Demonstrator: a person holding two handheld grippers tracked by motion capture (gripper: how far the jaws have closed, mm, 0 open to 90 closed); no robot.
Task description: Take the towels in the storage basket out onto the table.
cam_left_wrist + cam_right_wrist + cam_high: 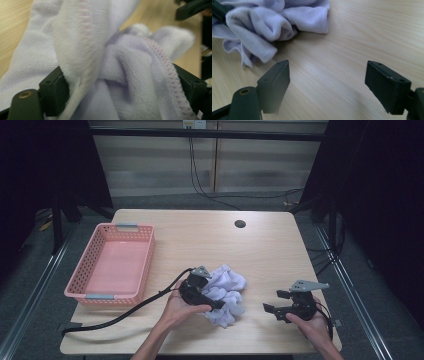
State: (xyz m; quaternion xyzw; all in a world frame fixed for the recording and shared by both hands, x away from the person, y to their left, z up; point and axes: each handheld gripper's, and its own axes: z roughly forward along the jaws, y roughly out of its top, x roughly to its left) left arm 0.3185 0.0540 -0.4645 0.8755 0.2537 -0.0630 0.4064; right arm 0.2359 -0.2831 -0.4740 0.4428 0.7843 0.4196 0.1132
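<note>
A crumpled pale lilac cloth (229,285) lies on the wooden table (200,235), a little front of centre. My left gripper (218,299) is pushed into the cloth from its left side, low over the table. In the left gripper view the cloth (82,37) bunches up between my left gripper's (122,90) wide-spread jaws, which do not pinch it. My right gripper (274,301) stands open to the right of the cloth, apart from it. In the right gripper view the right gripper (328,82) has only bare wood between its jaws, and the cloth (262,22) lies beyond at upper left.
A pink perforated basket (148,255) stands at the table's left with nothing in it. A round cable hole (240,224) is near the far edge. My left gripper's black cable (125,312) trails across the front left of the table.
</note>
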